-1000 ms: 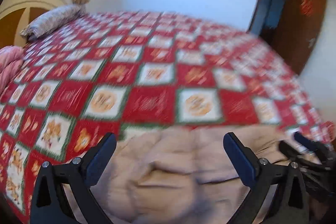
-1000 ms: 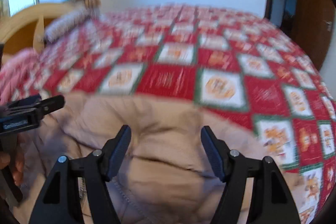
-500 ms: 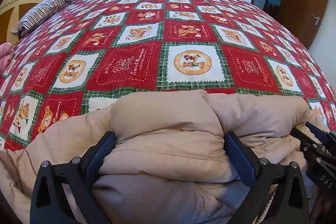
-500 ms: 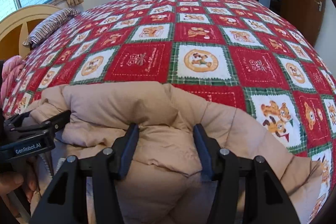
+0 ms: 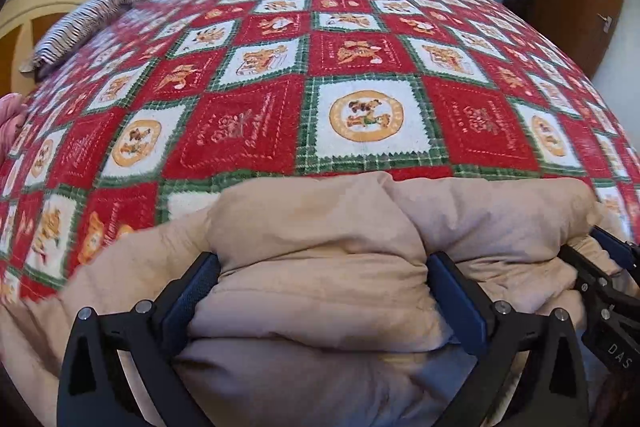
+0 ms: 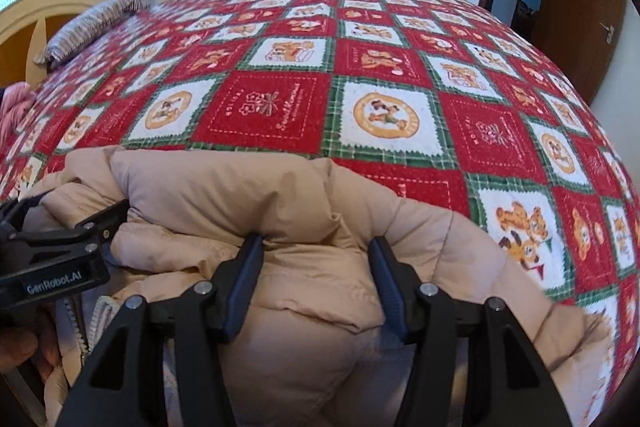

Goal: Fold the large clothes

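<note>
Left wrist view: the left gripper (image 5: 320, 287) points steeply down at a beige puffer jacket (image 5: 312, 239) bunched on the near edge of the red checked bedspread (image 5: 240, 131). Its jaws stand wide, and a fat quilted roll of the jacket fills the whole gap between them, with both pads pressed into the padding, so it reads as clamped on the jacket. The fabric bulges out ahead of and above the fingertips. To the right, low in the frame, the tip of the right gripper (image 5: 600, 267) sits against the same garment.

Right wrist view: the right gripper (image 6: 316, 279) has its jaws partly apart around a narrower quilted fold of the jacket directly between them; the fabric is pinched at both pads, so it is gripped too. The jacket's zipper (image 6: 78, 323) shows lower left, beside a thumb (image 6: 16, 347) and the left gripper.

Judged from this, the step in hand is setting a doubled-over section of the jacket down on the bed, both grippers side by side on its folded edge. The next move likely calls for letting the padding go without it springing back, then pressing or smoothing the fold and taking a fresh hold farther along for another fold.
</note>
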Demonstrator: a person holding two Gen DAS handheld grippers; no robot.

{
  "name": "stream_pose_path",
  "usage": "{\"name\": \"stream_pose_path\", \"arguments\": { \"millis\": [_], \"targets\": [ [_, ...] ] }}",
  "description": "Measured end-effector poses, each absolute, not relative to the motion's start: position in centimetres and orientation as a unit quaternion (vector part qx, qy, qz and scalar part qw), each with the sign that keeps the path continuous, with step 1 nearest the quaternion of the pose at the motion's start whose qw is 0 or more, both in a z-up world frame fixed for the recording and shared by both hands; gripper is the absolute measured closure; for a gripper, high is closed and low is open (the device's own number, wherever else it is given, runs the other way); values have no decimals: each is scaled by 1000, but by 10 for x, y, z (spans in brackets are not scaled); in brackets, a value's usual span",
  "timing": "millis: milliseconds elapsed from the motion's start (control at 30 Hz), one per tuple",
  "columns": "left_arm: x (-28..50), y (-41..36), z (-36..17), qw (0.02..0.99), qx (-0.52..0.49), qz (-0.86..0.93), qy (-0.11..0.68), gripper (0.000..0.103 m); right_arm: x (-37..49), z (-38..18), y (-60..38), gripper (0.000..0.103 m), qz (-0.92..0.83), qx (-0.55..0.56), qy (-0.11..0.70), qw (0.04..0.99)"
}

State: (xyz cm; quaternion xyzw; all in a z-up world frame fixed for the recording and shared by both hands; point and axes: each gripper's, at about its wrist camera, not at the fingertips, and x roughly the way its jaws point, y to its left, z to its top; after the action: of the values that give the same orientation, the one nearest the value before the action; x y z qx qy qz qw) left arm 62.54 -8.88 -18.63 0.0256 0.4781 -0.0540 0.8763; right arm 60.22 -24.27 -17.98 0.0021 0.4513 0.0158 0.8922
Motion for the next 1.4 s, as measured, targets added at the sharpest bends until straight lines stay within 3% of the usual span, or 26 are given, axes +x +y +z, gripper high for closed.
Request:
{"name": "stream_pose_path", "arguments": {
  "millis": [67,133,267,633,1200,1400],
  "targets": [
    [606,-71,-152,897,12,-54,439,1,593,-167,-251,26,8,9,457,889],
    [579,-53,-126,904,4,-71,421,1,565,-146,-265,19,7,29,440,898],
    [504,-13,-116,903,6,-80,422,1,494,-131,-287,19,12,47,440,896],
    [307,74,-167,894,45,-36,443,1,306,-159,-305,17,1,65,481,874],
    [181,128,-205,893,-23,-55,447,1,158,-172,-307,14,-12,122,462,878],
    [165,124,-207,894,-27,-75,441,4,129,-185,-301,25,1,140,468,872]
  ]
}}
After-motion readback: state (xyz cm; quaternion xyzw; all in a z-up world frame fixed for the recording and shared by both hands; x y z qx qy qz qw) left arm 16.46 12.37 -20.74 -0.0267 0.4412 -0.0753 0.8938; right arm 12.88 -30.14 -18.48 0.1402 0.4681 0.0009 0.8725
